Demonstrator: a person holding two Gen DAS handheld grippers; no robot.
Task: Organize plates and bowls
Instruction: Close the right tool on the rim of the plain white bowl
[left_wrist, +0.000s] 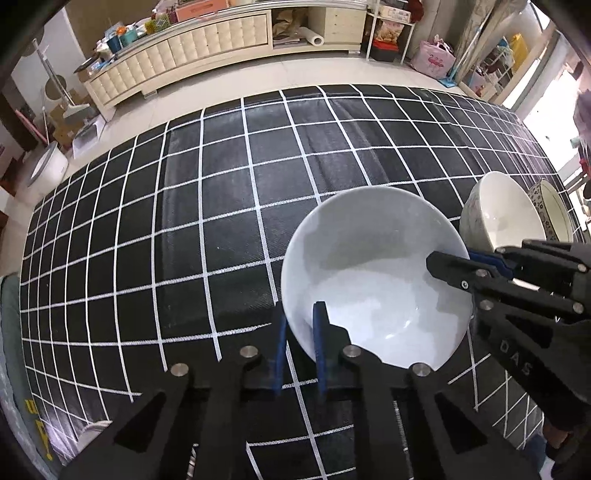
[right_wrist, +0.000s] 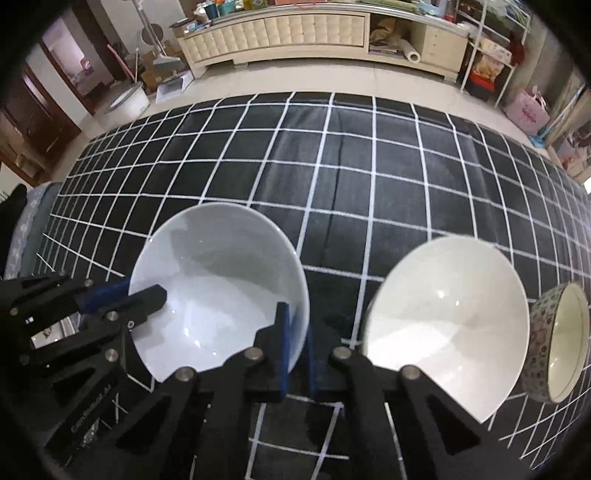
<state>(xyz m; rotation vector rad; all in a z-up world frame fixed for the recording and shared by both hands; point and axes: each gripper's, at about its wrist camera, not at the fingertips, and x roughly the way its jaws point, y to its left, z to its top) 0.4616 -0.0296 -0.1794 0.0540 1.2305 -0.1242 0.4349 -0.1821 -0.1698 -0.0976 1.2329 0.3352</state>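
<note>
A pale blue-white bowl (left_wrist: 373, 273) sits on the black checked cloth (left_wrist: 184, 221). My left gripper (left_wrist: 300, 332) is shut on its left rim, one blue pad inside and one outside. My right gripper (right_wrist: 297, 334) is shut on the same bowl (right_wrist: 218, 288) at its right rim. Each gripper shows in the other's view: the right gripper (left_wrist: 465, 264) on the bowl's right rim, the left gripper (right_wrist: 122, 293) on its left rim. A cream bowl (right_wrist: 447, 317) stands to the right, and a small patterned bowl (right_wrist: 561, 339) beyond it.
The cream bowl (left_wrist: 498, 214) and the patterned bowl (left_wrist: 550, 210) crowd the table's right end. A long cream cabinet (left_wrist: 184, 55) stands across the tiled floor behind the table. Shelves and bags (left_wrist: 432, 55) stand at the back right.
</note>
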